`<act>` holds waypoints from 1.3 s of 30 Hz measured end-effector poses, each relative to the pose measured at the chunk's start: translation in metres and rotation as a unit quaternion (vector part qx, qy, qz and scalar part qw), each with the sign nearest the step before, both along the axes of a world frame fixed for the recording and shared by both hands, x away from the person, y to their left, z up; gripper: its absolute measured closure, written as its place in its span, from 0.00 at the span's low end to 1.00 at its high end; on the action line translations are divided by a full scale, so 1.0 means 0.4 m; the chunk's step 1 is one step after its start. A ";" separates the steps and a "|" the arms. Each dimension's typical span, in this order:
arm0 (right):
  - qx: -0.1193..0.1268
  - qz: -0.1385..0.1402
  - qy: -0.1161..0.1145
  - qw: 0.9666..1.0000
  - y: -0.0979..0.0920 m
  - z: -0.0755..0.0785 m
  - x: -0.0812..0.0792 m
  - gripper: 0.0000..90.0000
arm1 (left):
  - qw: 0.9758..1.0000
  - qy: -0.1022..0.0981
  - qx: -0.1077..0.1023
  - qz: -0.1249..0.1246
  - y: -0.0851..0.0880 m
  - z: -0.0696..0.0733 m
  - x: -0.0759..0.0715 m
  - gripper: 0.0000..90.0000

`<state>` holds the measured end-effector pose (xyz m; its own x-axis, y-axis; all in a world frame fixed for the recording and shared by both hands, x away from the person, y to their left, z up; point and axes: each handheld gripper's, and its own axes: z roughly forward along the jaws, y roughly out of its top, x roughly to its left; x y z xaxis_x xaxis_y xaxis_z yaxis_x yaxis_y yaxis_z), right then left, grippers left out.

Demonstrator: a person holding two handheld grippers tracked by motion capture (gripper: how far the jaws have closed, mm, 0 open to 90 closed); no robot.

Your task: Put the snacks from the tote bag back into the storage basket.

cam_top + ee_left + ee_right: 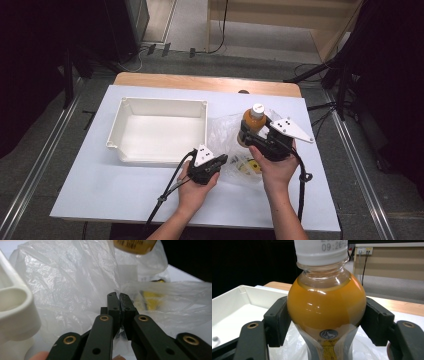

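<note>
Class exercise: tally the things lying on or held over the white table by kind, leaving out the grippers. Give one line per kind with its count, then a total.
White plastic tray: 1
Bottle of orange drink with a white cap: 1
Clear plastic bag: 1
Small yellow-printed item inside the bag, too blurred to identify: 1
Total: 4

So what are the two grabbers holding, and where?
The right hand-held gripper squeezes the orange bottle around its round body. The left hand-held gripper pinches a fold of the plastic bag.
</note>
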<state>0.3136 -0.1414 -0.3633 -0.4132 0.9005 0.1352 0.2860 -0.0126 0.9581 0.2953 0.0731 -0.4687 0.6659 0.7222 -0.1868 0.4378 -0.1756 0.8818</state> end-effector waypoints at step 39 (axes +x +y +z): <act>0.012 0.015 0.003 1.000 -0.015 0.026 -0.054 0.35 | 0.997 -0.066 -0.028 0.019 0.282 0.115 -0.082 0.25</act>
<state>0.2920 -0.1476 -0.3531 -0.4395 0.8841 0.1587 0.2921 -0.0264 0.9560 0.2627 0.1861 -0.4228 0.6599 0.7383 -0.1396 0.3225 -0.1105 0.9401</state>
